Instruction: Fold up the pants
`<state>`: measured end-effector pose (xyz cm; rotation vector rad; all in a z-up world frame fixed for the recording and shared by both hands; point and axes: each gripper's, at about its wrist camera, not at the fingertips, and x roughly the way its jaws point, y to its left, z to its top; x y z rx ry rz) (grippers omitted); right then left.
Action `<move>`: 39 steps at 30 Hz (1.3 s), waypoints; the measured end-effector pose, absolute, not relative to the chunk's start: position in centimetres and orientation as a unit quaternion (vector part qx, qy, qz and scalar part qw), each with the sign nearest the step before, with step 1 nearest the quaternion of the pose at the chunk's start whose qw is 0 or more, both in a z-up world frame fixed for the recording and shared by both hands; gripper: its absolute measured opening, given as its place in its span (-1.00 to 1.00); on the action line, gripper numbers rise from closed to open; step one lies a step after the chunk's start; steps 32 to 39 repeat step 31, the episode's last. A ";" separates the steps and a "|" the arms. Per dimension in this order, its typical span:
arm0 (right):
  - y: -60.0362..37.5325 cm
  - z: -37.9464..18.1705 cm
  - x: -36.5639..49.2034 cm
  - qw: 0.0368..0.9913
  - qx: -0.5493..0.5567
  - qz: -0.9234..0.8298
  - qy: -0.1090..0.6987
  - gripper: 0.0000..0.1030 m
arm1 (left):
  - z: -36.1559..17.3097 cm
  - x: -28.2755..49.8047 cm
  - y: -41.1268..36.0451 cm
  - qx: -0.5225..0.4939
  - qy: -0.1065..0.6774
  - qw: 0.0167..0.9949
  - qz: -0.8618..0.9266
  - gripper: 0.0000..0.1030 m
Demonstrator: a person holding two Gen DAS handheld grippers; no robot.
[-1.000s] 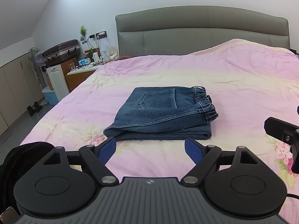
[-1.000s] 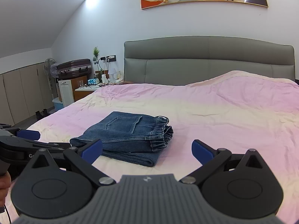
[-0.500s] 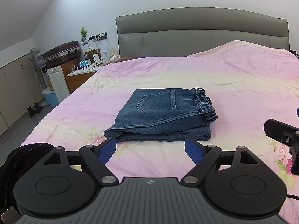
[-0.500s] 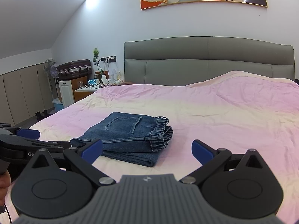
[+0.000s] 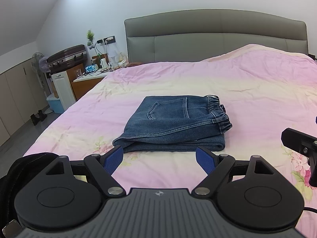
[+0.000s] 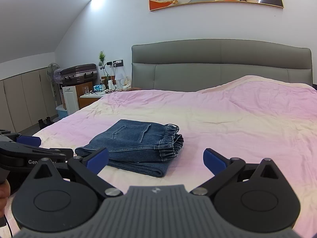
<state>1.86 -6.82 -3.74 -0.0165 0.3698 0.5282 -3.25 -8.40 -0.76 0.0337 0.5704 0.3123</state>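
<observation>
The blue denim pants [image 5: 174, 125] lie folded into a compact stack on the pink bedspread [image 5: 247, 91], back pocket up, elastic waistband to the right. They also show in the right wrist view [image 6: 136, 146]. My left gripper [image 5: 159, 158] is open and empty, just short of the stack's near edge. My right gripper [image 6: 156, 158] is open and empty, held back from the stack's near right corner. The left gripper shows at the left edge of the right wrist view [image 6: 29, 150], and part of the right gripper shows at the right edge of the left wrist view [image 5: 301, 144].
A grey padded headboard [image 5: 216, 37] stands at the far end of the bed. A nightstand [image 5: 87, 83] with cables and small items, a suitcase [image 5: 67, 55], a fan and a blue bin stand to the left. A dark object [image 5: 21, 164] lies at the bed's near left corner.
The left wrist view has tilted up slightly, so the folded pants sit lower in frame. The pants have not moved and both grippers stay open.
</observation>
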 end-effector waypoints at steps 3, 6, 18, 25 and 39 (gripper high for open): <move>-6.8 -3.8 1.9 0.948 -0.008 0.260 0.182 0.90 | -0.8 -3.2 -8.4 0.017 0.280 0.947 0.153 0.89; -6.8 -3.8 1.9 0.948 -0.008 0.259 0.182 0.90 | -0.7 -3.3 -8.4 0.017 0.281 0.947 0.153 0.89; -6.8 -3.5 1.6 0.948 -0.007 0.260 0.185 0.90 | -0.4 -3.7 -8.6 0.021 0.275 0.949 0.151 0.89; -7.0 -3.4 1.7 0.947 -0.005 0.260 0.187 0.90 | -0.1 -3.8 -8.9 0.032 0.266 0.952 0.150 0.89; -7.0 -3.4 1.7 0.947 -0.005 0.260 0.187 0.90 | 0.1 -3.8 -8.7 0.025 0.265 0.953 0.143 0.88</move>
